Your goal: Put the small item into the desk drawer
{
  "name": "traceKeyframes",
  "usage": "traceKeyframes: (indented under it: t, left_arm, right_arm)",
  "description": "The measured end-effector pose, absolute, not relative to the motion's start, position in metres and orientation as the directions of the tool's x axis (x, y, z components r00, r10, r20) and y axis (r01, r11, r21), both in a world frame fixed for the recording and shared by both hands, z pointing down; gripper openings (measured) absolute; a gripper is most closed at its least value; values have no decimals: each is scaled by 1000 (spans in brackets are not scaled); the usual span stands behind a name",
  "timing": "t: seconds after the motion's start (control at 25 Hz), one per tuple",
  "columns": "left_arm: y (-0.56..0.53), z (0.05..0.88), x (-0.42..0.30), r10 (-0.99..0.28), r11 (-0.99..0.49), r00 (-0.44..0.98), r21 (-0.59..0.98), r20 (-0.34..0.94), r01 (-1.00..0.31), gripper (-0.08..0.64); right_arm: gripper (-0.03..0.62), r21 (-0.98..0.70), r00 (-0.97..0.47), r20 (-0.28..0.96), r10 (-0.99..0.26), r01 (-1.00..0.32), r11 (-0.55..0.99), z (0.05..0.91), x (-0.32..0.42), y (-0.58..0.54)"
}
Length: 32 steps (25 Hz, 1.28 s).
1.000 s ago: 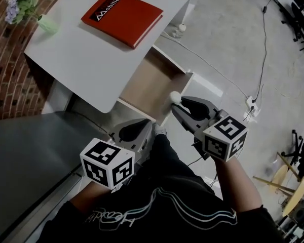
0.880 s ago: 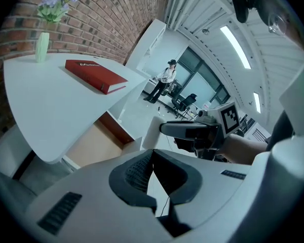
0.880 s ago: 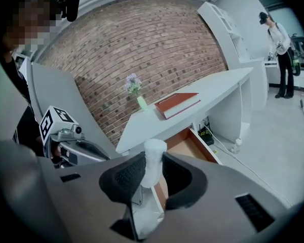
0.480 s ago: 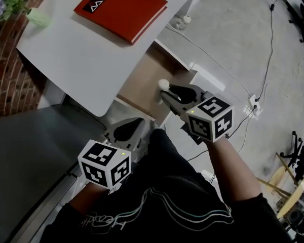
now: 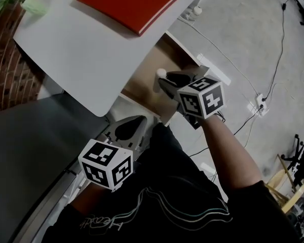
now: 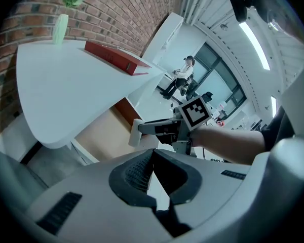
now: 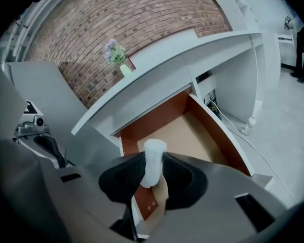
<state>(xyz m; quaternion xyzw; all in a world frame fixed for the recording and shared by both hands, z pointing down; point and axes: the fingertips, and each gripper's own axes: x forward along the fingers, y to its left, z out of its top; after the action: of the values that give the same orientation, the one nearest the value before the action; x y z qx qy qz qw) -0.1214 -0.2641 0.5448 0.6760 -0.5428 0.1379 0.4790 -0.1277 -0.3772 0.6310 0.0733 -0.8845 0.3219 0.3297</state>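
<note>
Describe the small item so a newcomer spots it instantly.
Find the white desk; its wooden drawer stands open beneath the edge. Over that drawer, the right hand-held gripper pinches a small white cylinder; nothing else is being held.

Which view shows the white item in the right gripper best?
The right gripper view: the item stands in the middle, clamped between the fingers above the drawer. The head view shows only its round tip; the left gripper view shows it small, side-on.
</note>
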Motion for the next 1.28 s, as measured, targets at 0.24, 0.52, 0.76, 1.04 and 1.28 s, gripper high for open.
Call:
traceKeyframes:
  t: [0.24,0.52,0.76,1.04,1.28]
  left_arm:
    - [-262,564,-134,-592,87,360,502,721,-860,21]
    - [-259,583,-145,-587,118,351,506,729,-854,21]
    - [-256,596,-150,-586,144,343,511,734,-848,21]
    - [-249,601,-148,-574,148,346,509,742,-848,21]
    - [-247,601,-144,-574,146,349,512,741,-847,21]
  right_arm:
    - [115,-480,-700,705,111,-356,802,684,-144,-383]
    - [117,-374,-595,793,132,-304,876,727,-169,-384]
    - [120,-350,-561,808,177,-217,911,750,-190,-373]
    - [124,-337,-507,840,192,-210,918,775,-192,-369]
    - [133,-341,-501,844,193,-221,914,783,-193,-373]
